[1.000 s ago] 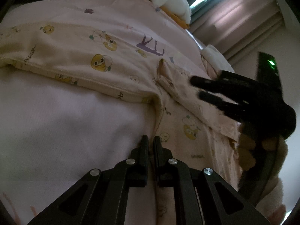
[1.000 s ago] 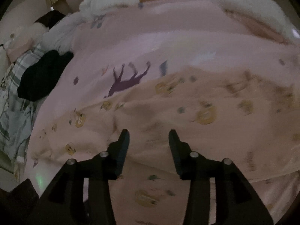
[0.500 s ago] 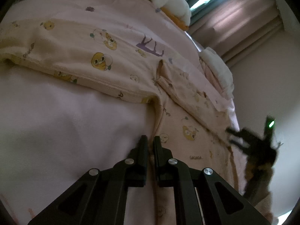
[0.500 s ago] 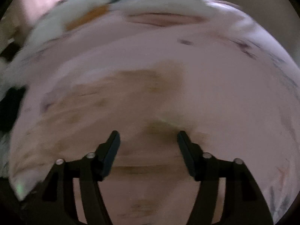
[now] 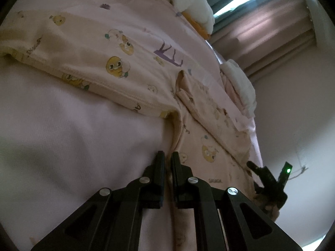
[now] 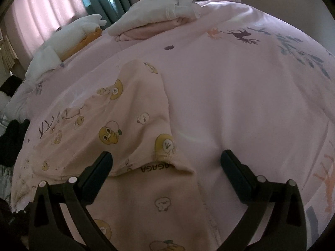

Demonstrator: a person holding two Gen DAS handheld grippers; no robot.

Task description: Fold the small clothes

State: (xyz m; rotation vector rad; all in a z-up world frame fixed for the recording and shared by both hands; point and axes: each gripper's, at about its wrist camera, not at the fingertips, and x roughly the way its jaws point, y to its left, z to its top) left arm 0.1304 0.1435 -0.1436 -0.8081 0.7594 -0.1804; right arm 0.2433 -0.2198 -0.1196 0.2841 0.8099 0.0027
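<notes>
A cream baby garment printed with yellow cartoon animals lies spread on the pink bedspread. My left gripper is shut on the garment's edge near its crotch seam. My right gripper is open wide over the garment, its fingers either side of a folded corner with "GAGA" lettering. The right gripper also shows in the left wrist view at the garment's far right edge.
Folded white and pink clothes lie at the head of the bed. A white and orange pile sits by the curtains. Dark clothing lies at the left edge. A pale wall bounds the bed's right side.
My right gripper has swung from over the middle of the garment to its right end and opened wider. My left gripper has stayed shut in place.
</notes>
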